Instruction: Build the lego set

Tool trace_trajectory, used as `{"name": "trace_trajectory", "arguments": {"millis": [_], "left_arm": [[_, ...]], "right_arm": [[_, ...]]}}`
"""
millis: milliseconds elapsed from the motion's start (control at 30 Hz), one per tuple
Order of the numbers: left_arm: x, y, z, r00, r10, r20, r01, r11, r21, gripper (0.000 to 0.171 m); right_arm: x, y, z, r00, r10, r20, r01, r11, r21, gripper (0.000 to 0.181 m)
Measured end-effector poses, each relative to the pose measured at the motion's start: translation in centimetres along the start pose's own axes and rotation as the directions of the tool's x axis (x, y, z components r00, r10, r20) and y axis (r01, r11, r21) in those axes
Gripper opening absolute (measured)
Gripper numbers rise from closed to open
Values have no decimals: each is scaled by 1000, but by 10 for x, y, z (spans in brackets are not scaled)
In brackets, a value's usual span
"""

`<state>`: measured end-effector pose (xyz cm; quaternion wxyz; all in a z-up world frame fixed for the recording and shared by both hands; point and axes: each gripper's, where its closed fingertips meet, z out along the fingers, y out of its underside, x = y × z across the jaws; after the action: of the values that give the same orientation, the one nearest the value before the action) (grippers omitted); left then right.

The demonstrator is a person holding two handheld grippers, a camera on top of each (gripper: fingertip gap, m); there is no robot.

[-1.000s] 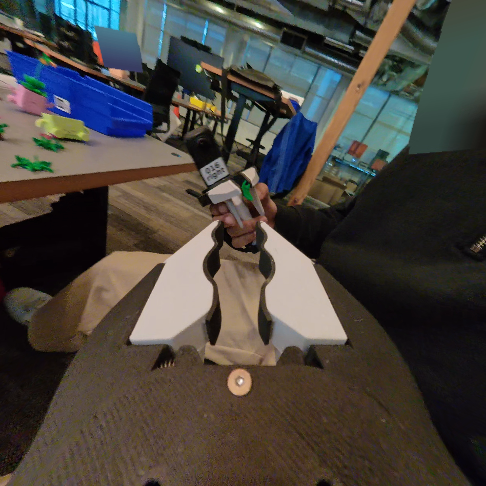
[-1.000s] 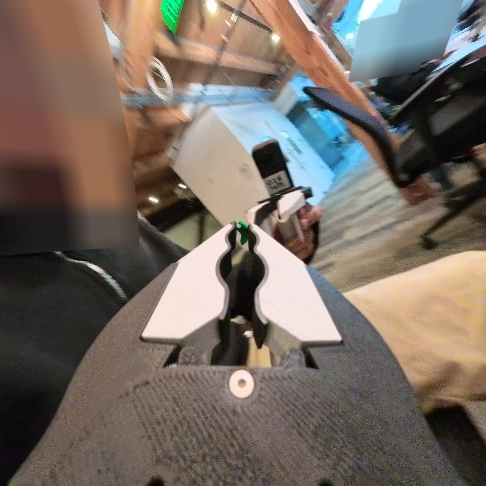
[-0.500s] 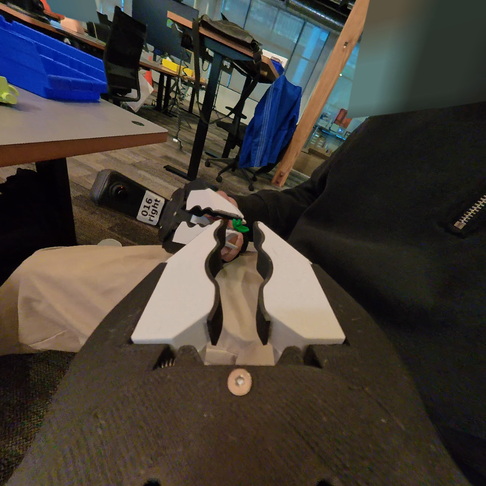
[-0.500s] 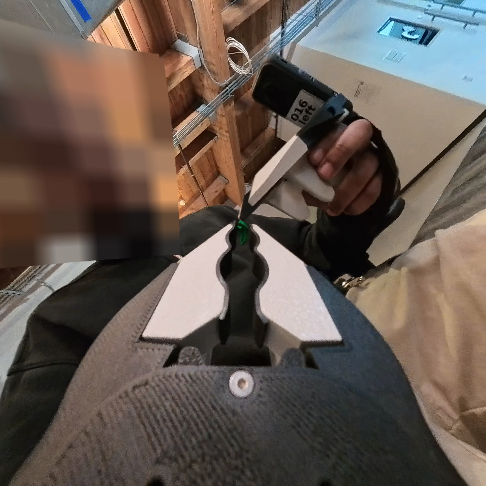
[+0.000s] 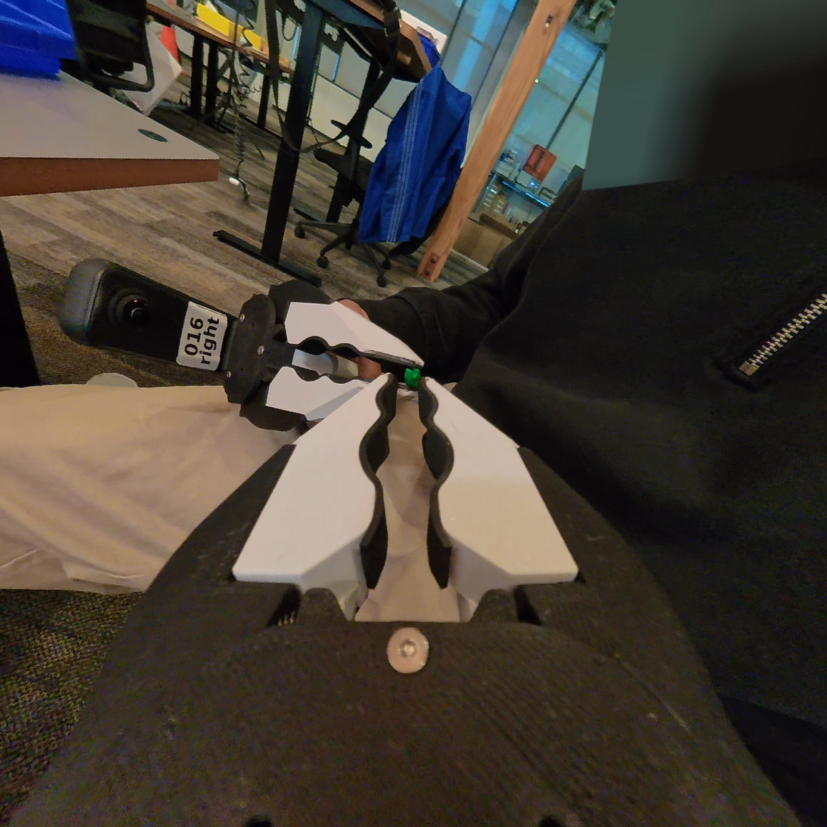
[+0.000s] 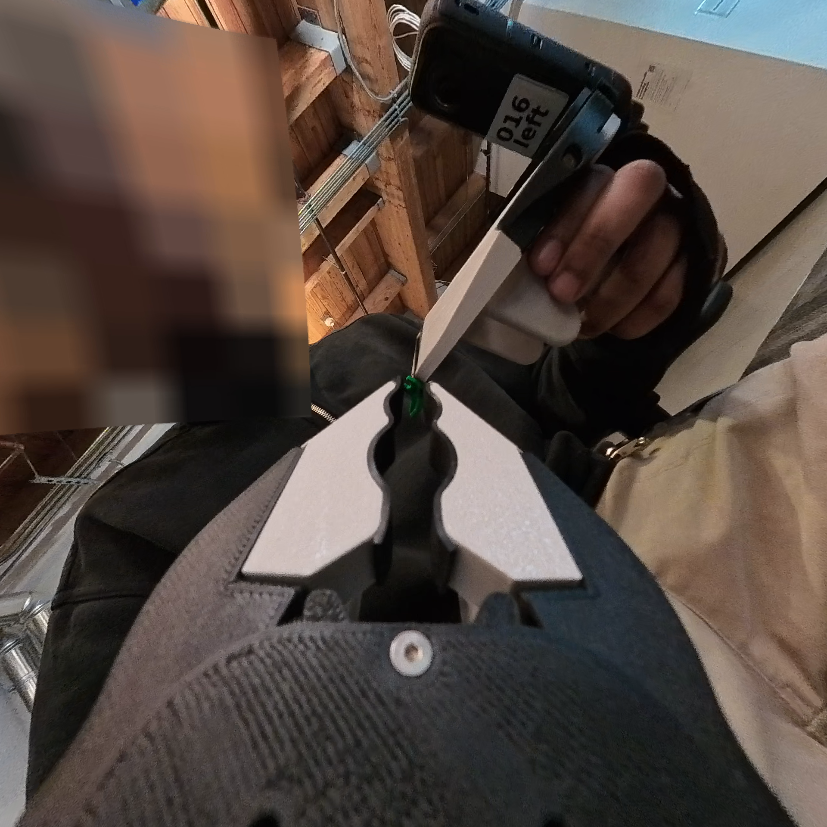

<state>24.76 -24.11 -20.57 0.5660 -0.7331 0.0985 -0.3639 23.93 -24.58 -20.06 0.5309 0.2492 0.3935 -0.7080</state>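
A table (image 5: 89,138) edge stands at upper left in the left wrist view, with a blue bin (image 5: 31,40) on it, a blue jacket (image 5: 414,156) draped over a chair beyond, and a wooden post (image 5: 501,134) behind. The work takes place low, over beige trousers (image 5: 112,470) and beside a black zip jacket (image 5: 649,358), well apart from the table. The right gripper (image 6: 412,388) has its fingers nearly closed, pinching a small green lego piece (image 6: 413,394) at the tips. The left gripper (image 5: 405,380) has its fingers narrowly parted; its tips meet the same green piece (image 5: 411,378), but whether they clamp it cannot be told.
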Motion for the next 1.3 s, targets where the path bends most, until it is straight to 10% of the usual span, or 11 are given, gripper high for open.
{"name": "trace_trajectory", "arguments": {"millis": [633, 733, 900, 1300], "left_arm": [[-12, -15, -10, 997, -51, 51, 47, 996, 81, 1], [-26, -20, -19, 989, -83, 125, 67, 990, 127, 1], [-41, -25, -27, 976, -141, 166, 107, 974, 201, 1], [-54, -28, -23, 969, -194, 152, 149, 953, 264, 1]], "right_arm": [[1, -28, -14, 979, -151, -140, 168, 978, 122, 15], [3, -45, -21, 809, -428, -402, 487, 872, 51, 19], [-6, -55, -19, 307, -732, -608, 798, 546, -254, 23], [8, -57, -24, 398, -648, -649, 751, 636, -175, 0]]}}
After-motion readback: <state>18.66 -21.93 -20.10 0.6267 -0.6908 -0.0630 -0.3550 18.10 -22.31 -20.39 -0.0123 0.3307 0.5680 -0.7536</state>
